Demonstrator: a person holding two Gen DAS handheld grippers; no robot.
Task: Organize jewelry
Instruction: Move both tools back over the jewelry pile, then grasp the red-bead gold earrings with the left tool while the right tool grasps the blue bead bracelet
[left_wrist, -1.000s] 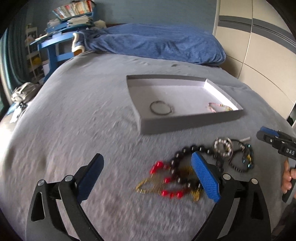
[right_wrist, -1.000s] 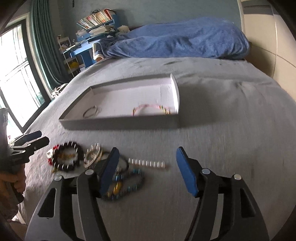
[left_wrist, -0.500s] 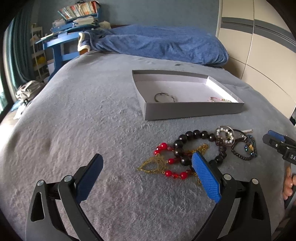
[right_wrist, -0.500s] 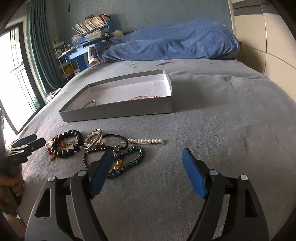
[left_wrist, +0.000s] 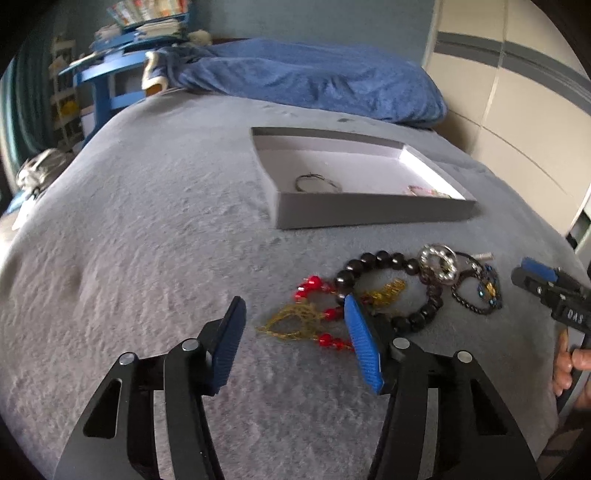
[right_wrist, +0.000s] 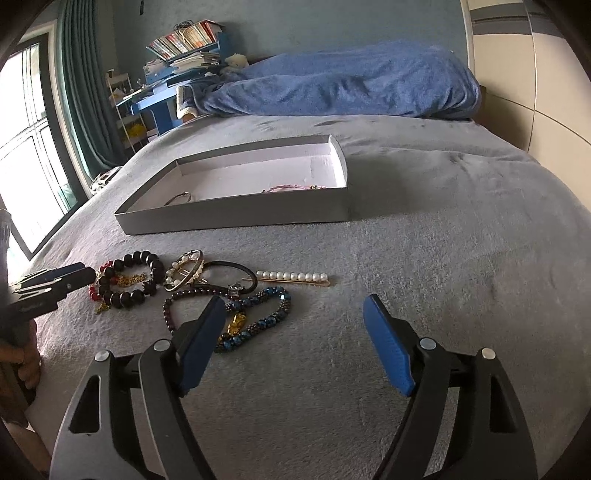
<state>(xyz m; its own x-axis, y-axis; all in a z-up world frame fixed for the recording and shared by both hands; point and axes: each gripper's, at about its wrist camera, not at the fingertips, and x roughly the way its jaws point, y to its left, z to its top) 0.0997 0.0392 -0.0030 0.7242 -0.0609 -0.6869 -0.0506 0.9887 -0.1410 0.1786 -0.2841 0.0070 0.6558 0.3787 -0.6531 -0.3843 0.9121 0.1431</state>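
A pile of jewelry lies on the grey bed: a red and gold beaded chain (left_wrist: 314, 319), a black bead bracelet (left_wrist: 388, 284) (right_wrist: 127, 278), a pearl ring clip (left_wrist: 439, 264) (right_wrist: 184, 269), a dark blue bead bracelet (right_wrist: 255, 317) and a pearl hair pin (right_wrist: 293, 277). A grey shallow box (left_wrist: 373, 214) (right_wrist: 236, 214) behind holds a thin ring (left_wrist: 317, 182) and a pink bracelet (left_wrist: 428, 191). My left gripper (left_wrist: 295, 343) is open, low over the red and gold chain. My right gripper (right_wrist: 295, 339) is open, just right of the blue bracelet.
A blue blanket (right_wrist: 343, 85) lies bunched at the head of the bed. A blue desk with books (left_wrist: 122, 74) stands beyond the bed's left side. A cream wardrobe (left_wrist: 517, 110) is at the right. A window and green curtain (right_wrist: 55, 110) are at the left.
Both grippers have dropped lower and closer to the jewelry pile. The left gripper's jaws have narrowed and now frame the red and gold chain. The right gripper stays open.
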